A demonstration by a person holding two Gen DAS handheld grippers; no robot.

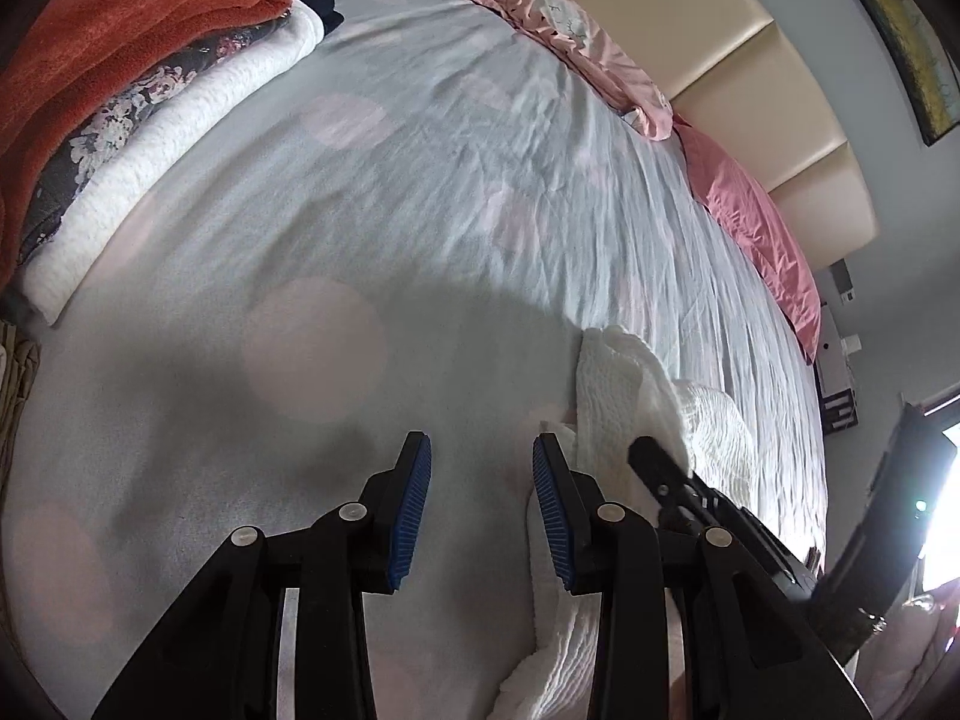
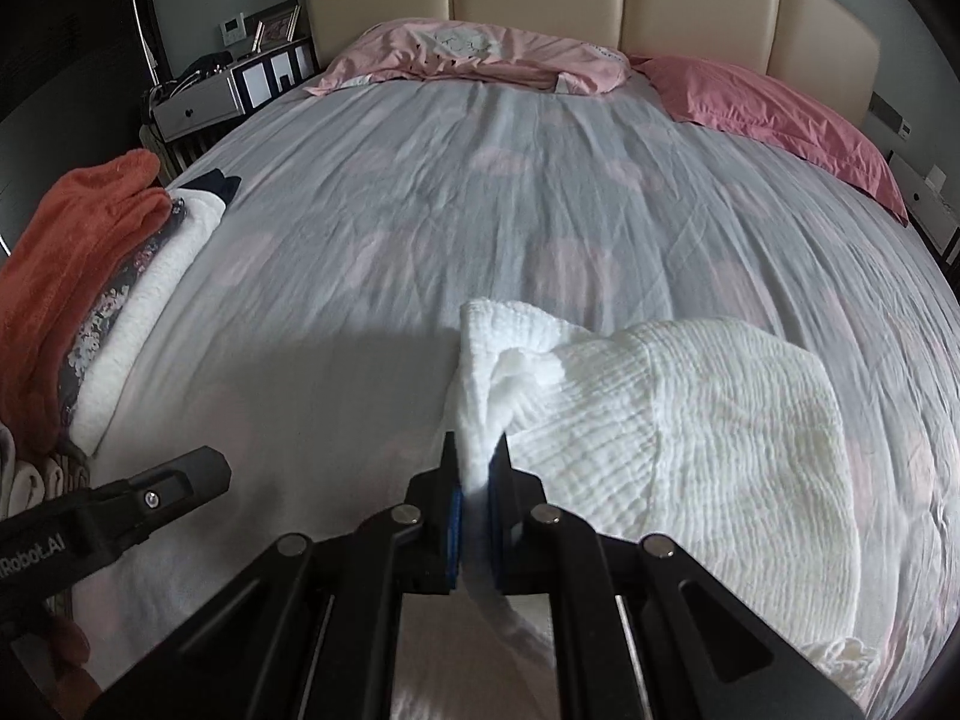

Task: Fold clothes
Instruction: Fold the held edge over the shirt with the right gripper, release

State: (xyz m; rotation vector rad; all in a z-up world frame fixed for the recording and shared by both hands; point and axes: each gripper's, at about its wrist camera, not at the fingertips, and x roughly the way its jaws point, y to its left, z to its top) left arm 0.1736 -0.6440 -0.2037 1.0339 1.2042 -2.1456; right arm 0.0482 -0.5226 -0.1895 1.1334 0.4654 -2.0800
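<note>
White cloth [image 2: 690, 414] lies rumpled on bed [image 2: 420, 210], one edge pinched in clenched right tool [image 2: 477, 450]. Left tool [image 1: 480, 450] released, empty, beside cloth.

"Robot.AI" in white on the left tool [image 2: 186, 471]

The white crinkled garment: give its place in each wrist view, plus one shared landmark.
Left wrist view: white crinkled garment at lower right, beside the open left gripper.
Right wrist view: lower centre to right, its edge pinched in the right gripper.
Shared landmark: the orange towel atop the folded stack at the left.
</note>
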